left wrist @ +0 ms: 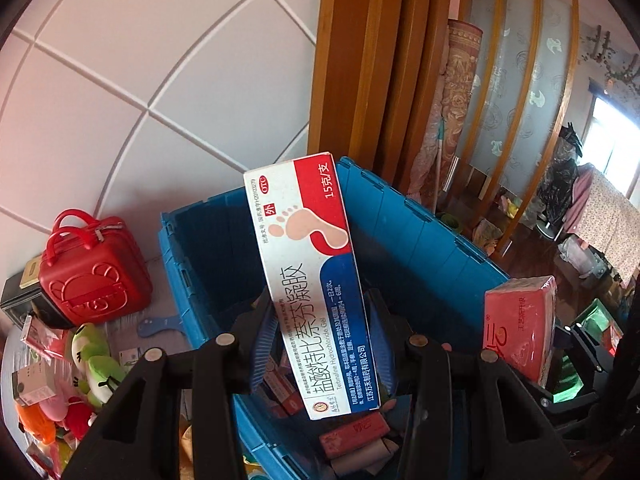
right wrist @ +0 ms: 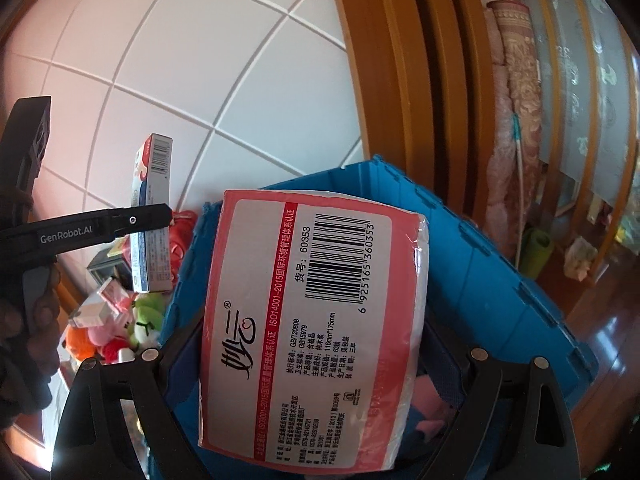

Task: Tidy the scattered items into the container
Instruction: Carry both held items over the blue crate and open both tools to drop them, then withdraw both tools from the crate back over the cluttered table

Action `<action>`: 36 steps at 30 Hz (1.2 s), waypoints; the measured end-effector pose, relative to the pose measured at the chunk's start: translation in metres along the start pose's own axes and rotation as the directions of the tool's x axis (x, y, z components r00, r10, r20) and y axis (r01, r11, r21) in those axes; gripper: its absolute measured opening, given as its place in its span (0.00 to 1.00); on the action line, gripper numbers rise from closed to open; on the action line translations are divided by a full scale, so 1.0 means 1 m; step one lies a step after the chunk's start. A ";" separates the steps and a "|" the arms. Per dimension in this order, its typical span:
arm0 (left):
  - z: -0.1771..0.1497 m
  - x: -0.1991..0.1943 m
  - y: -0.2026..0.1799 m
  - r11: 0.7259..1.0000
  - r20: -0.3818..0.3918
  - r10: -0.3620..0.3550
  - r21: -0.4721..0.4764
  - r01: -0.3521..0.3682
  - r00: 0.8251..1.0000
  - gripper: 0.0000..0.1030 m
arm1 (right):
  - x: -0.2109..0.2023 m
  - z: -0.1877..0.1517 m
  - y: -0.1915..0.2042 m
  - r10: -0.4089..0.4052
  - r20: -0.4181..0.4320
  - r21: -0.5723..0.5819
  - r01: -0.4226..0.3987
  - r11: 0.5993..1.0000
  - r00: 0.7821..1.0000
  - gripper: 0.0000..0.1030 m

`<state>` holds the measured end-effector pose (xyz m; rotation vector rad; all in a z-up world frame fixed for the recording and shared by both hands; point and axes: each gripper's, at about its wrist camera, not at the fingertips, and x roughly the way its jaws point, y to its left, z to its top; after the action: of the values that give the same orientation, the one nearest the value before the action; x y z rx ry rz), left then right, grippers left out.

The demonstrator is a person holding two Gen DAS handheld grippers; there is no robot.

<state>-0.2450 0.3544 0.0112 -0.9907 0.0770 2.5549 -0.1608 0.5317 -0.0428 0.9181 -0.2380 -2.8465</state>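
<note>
My left gripper point(left wrist: 320, 344) is clamped on a long ointment carton point(left wrist: 310, 280), white with a red-and-blue end and a pink footprint on its face, standing nearly upright between my blue pads. My right gripper point(right wrist: 316, 364) is squeezed around a pink tissue pack point(right wrist: 316, 320), wide and soft in glossy plastic wrap, its barcode label facing the camera. Both loads hang over the open blue crate point(left wrist: 420, 248), which stands against the white tiled wall point(left wrist: 140, 80) beside a wooden door frame point(left wrist: 360, 60).

I judge the step in hand to be the drop. To do it well I should bring each load well inside the rim before letting go. The carton is tall and held near its lower end, so I would lower it or lay it over first, lest it tip against the wall of the crate and fall outside. The tissue pack is bulky; I would release it over a free patch, apart from the carton, so the two do not knock.

Inside the crate, small boxes point(left wrist: 356, 434) already lie at the bottom. To the left, outside it, a red toy case point(left wrist: 94, 272) and plush toys point(left wrist: 96, 364) wait.
</note>
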 end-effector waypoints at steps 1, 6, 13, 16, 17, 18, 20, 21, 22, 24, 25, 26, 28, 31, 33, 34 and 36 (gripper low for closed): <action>0.002 0.003 -0.005 1.000 -0.002 -0.001 0.008 0.001 1.000 0.41 | 0.001 -0.001 -0.006 -0.005 -0.001 0.006 0.005 1.000 1.000 0.90; 0.011 0.012 -0.019 1.000 -0.010 -0.021 0.021 0.021 1.000 0.42 | 0.012 -0.006 -0.027 -0.023 -0.023 0.018 0.023 1.000 0.999 0.90; 0.021 0.011 -0.006 0.999 -0.006 0.037 -0.030 -0.037 0.999 1.00 | 0.015 -0.001 -0.023 -0.049 -0.004 -0.021 0.049 0.999 0.999 1.00; 0.013 0.008 0.005 0.998 -0.010 0.050 -0.028 -0.050 0.999 1.00 | 0.014 0.003 -0.019 -0.028 0.004 -0.031 0.028 0.999 1.000 1.00; 0.008 0.007 0.010 0.998 -0.015 0.051 -0.031 -0.052 0.999 1.00 | 0.013 0.003 -0.016 -0.016 0.005 -0.037 0.016 0.999 1.000 1.00; 0.003 0.005 0.015 0.998 -0.018 0.058 -0.035 -0.058 0.998 1.00 | 0.012 0.004 -0.013 -0.007 0.008 -0.045 0.007 0.999 1.000 1.00; -0.008 0.001 0.023 0.997 -0.027 0.070 -0.043 -0.071 0.997 1.00 | 0.009 0.003 -0.007 0.011 0.015 -0.053 -0.010 0.999 1.000 1.00; -0.015 -0.001 0.026 0.996 -0.033 0.077 -0.049 -0.078 0.996 1.00 | 0.009 0.002 -0.004 0.023 0.013 -0.058 -0.022 0.998 1.000 1.00; -0.021 -0.003 0.032 0.995 -0.040 0.086 -0.056 -0.088 0.995 1.00 | 0.009 0.002 -0.001 0.034 0.010 -0.064 -0.033 0.997 0.999 1.00; -0.035 -0.008 0.044 0.992 -0.052 0.102 -0.072 -0.105 0.993 1.00 | 0.008 0.000 0.008 0.051 0.001 -0.076 -0.050 0.996 0.999 1.00; -0.041 -0.011 0.052 0.990 -0.057 0.110 -0.082 -0.115 0.992 1.00 | 0.008 -0.001 0.013 0.060 -0.002 -0.082 -0.060 0.995 0.998 1.00; -0.048 -0.014 0.060 0.988 -0.060 0.120 -0.092 -0.125 0.991 1.00 | 0.007 -0.002 0.019 0.068 -0.006 -0.090 -0.069 0.994 0.998 1.00; -0.062 -0.021 0.077 0.982 -0.067 0.137 -0.119 -0.144 0.988 1.00 | 0.006 -0.004 0.032 0.083 -0.013 -0.111 -0.084 0.990 0.996 1.00; -0.083 -0.034 0.104 0.972 -0.074 0.170 -0.154 -0.179 0.983 1.00 | 0.008 -0.006 0.056 0.107 -0.032 -0.144 -0.110 0.983 0.994 1.00; -0.098 -0.044 0.121 0.964 -0.073 0.194 -0.170 -0.204 0.978 1.00 | 0.009 -0.009 0.076 0.125 -0.044 -0.170 -0.131 0.977 0.991 1.00; -0.106 -0.049 0.131 0.960 -0.075 0.206 -0.181 -0.216 0.976 1.00 | 0.009 -0.010 0.086 0.135 -0.048 -0.183 -0.141 0.973 0.990 1.00; -0.124 -0.059 0.154 0.948 -0.088 0.231 -0.205 -0.244 0.969 1.00 | 0.011 -0.012 0.109 0.153 -0.059 -0.206 -0.162 0.965 0.986 1.00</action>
<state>-0.1852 0.1690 -0.0564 -1.2086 -0.0679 2.7968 -0.1534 0.4221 -0.0382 0.8726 -0.0031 -2.6408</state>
